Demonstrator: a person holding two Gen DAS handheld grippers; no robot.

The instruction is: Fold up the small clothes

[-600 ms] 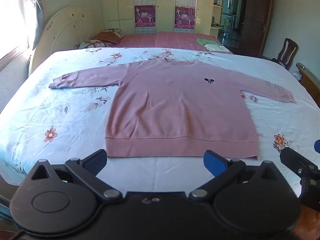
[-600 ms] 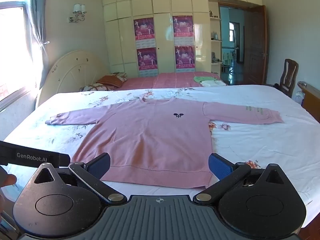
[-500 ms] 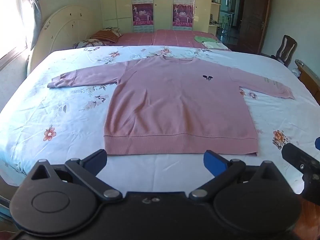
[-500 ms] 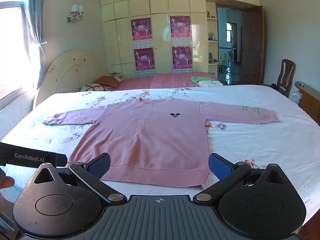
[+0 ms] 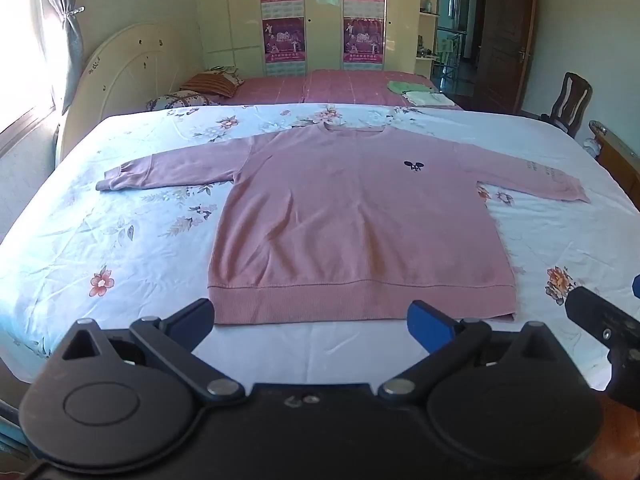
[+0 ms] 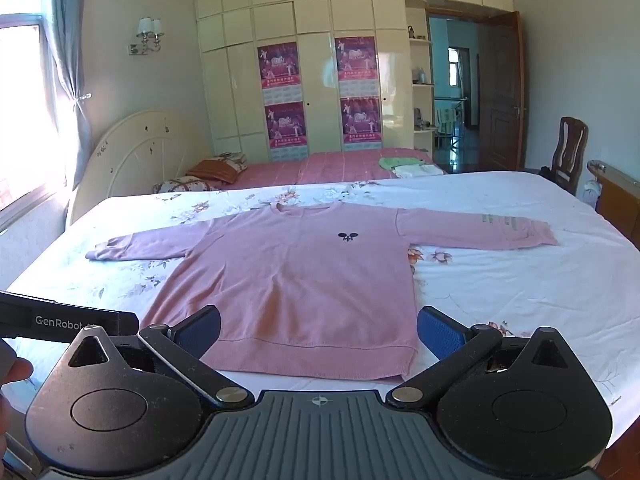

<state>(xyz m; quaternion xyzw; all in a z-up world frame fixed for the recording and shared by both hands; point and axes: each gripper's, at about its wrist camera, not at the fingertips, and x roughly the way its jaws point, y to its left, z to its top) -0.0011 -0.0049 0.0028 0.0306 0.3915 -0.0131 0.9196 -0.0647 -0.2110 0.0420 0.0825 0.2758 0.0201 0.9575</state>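
Ahead of both claws, just past their tips, one pink sweatshirt (image 5: 356, 220) lay flat and face up on the floral bedsheet (image 5: 100, 240), its two sleeves spread out to either side. The left gripper (image 5: 310, 318) hung with its blue pads spread wide and nothing between them, the ribbed hem nearest its tips; the right gripper (image 6: 318, 330) likewise gaped empty, the hem's right corner just before its right pad. The knit looked soft, light and limp, likely to sag and drag on the sheet, so a sleeve cuff or hem corner seemed the best hold. Beyond, two folded cloths (image 5: 416, 92) rested on a second bed.
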